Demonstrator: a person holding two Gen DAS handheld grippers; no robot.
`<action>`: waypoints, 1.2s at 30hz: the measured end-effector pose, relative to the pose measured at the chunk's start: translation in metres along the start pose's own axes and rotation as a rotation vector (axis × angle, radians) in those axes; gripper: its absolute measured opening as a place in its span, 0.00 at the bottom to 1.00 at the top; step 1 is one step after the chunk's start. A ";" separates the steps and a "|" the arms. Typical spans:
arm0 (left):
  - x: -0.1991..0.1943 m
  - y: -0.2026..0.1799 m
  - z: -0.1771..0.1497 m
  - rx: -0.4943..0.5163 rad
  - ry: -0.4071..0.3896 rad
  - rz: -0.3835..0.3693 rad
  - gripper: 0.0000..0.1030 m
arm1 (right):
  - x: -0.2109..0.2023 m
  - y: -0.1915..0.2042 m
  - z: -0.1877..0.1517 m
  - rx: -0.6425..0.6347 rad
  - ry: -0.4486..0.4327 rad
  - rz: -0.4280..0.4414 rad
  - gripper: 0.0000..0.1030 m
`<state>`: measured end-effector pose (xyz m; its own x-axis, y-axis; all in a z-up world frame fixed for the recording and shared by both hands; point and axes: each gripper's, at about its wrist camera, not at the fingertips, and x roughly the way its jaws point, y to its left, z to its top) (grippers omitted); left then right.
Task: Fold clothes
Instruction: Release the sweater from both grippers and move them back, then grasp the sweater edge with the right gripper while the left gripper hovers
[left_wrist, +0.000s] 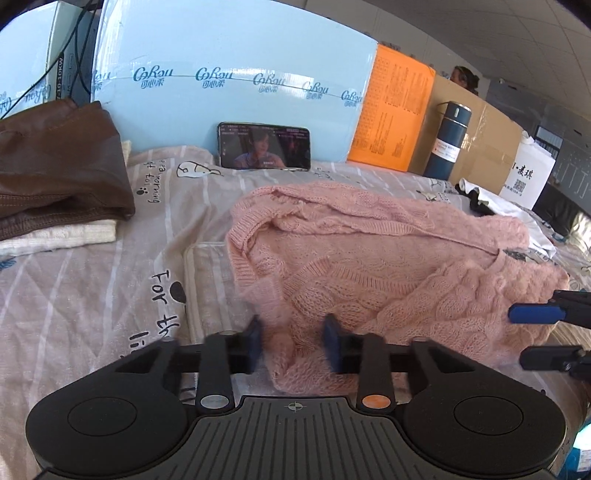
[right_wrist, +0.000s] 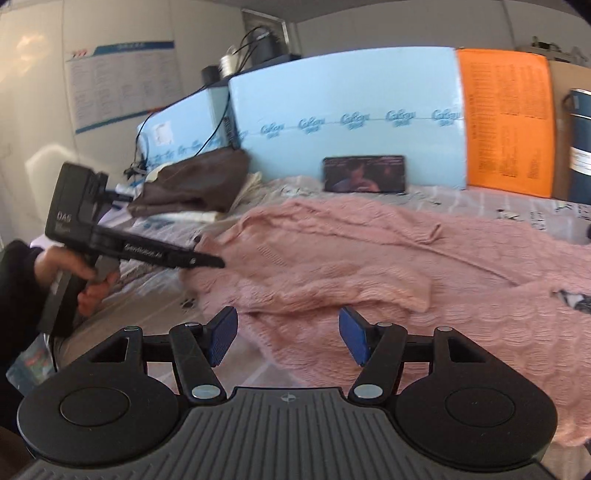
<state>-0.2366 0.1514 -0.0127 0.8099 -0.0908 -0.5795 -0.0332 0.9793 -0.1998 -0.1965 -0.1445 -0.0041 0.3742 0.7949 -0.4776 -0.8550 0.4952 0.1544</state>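
A pink knitted sweater lies crumpled on the patterned bed sheet; it also shows in the right wrist view. My left gripper is open, its blue pads either side of the sweater's near hem, with knit lying between them. In the right wrist view the left gripper reaches into the sweater's left edge. My right gripper is open and empty just above the sweater's near edge; it also shows in the left wrist view at the sweater's right side.
A folded brown garment on a cream one sits at the left. A phone leans on blue foam boards. An orange board, dark blue flask, white carton and black-and-white clothes stand at the right.
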 end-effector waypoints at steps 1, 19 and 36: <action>-0.002 0.002 -0.001 -0.005 -0.007 -0.003 0.08 | 0.006 0.005 -0.001 -0.021 0.024 0.004 0.54; -0.013 -0.009 0.031 0.125 -0.161 0.109 0.59 | -0.057 -0.097 0.011 0.256 -0.196 -0.280 0.60; 0.046 -0.048 0.071 0.183 -0.183 0.035 0.68 | -0.068 -0.273 0.001 0.575 -0.126 -0.844 0.46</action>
<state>-0.1562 0.1135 0.0269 0.9033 -0.0385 -0.4274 0.0300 0.9992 -0.0266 0.0123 -0.3335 -0.0125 0.8366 0.1249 -0.5334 -0.0074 0.9762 0.2169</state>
